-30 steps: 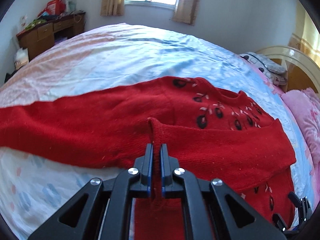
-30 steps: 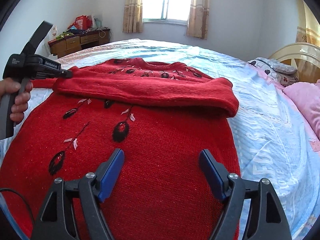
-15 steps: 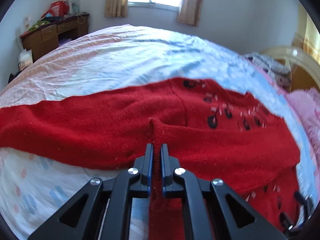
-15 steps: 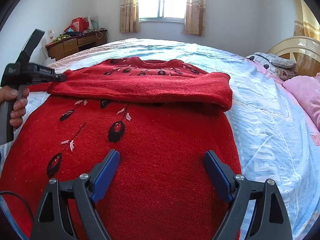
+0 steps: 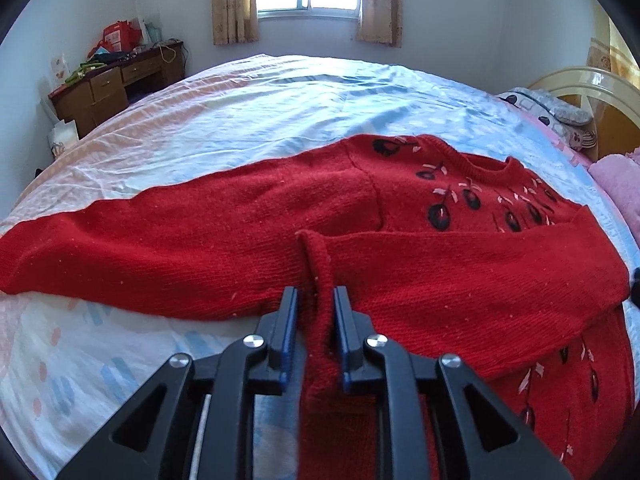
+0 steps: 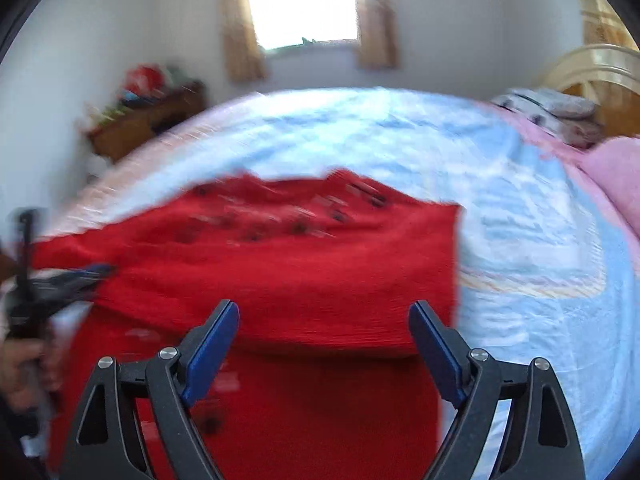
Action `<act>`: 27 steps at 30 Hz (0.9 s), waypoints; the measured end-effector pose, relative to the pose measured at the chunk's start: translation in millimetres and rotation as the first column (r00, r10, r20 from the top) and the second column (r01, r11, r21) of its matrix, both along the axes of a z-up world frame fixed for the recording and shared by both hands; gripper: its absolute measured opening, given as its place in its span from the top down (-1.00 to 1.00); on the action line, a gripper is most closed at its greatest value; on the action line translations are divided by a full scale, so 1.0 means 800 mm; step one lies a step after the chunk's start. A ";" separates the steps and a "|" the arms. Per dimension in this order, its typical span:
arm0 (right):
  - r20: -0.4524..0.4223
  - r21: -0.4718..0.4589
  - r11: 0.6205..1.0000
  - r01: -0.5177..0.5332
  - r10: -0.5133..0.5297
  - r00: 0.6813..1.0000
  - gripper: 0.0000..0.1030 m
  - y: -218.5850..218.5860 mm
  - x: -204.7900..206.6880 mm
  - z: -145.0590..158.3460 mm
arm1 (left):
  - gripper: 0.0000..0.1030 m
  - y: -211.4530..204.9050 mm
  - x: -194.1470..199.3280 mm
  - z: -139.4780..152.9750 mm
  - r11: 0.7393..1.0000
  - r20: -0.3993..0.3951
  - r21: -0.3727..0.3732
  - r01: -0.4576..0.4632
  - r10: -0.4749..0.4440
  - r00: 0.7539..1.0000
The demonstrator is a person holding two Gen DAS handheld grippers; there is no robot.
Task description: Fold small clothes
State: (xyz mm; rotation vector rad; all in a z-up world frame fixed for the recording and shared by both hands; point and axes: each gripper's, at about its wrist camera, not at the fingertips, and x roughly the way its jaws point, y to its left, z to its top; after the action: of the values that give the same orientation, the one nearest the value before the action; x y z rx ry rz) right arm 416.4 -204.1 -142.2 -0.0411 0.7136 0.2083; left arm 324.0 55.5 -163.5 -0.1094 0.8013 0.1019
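Red sweater [image 5: 460, 264] spread on the bed sheet [image 5: 280, 120], one sleeve folded across the chest.

Left gripper [image 5: 314, 300] has just been opening; the cuff [image 5: 316, 264] sits loosely between its parted pads. Right gripper [image 6: 324, 320] hovers wide open, empty, above the sweater's body.

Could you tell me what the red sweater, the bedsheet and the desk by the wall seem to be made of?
Red sweater: knitted yarn, probably wool or acrylic; fine ribbed stitches and a slightly fuzzy matte surface show. Bedsheet: thin woven cloth, likely cotton or a blend; it lies in small sharp creases with a faint sheen. Desk: brown wood or wood veneer, semi-gloss drawer fronts.
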 end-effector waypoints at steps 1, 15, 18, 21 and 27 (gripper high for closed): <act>-0.015 0.000 0.998 0.061 -0.061 0.998 -0.69 -0.014 0.002 -0.009 | 0.57 0.002 0.000 0.000 1.000 0.001 -0.008 -0.002 0.002 1.000; 0.053 0.138 0.989 0.060 -0.068 0.996 -0.41 -0.013 -0.020 0.025 | 0.15 0.012 -0.004 -0.004 0.998 0.005 -0.022 -0.067 0.067 0.998; -0.097 0.117 0.992 0.037 -0.026 0.995 -0.41 0.006 0.013 -0.011 | 0.15 0.008 -0.005 -0.004 0.998 0.007 -0.010 -0.066 0.066 0.998; -0.126 0.133 0.990 0.047 -0.030 0.992 -0.42 0.006 0.017 -0.038 | 0.14 0.007 -0.006 -0.004 0.998 0.010 -0.007 -0.066 0.066 0.998; -0.032 0.150 0.988 0.038 -0.033 0.999 -0.42 0.008 0.004 -0.009 | 0.02 0.014 -0.013 -0.002 0.995 0.031 -0.029 -0.095 0.096 0.995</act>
State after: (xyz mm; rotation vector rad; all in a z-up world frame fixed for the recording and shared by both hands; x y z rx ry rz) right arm 419.7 -197.9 -149.1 0.1190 0.7253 0.2288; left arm 313.3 66.8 -165.5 -0.1754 0.7652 0.1793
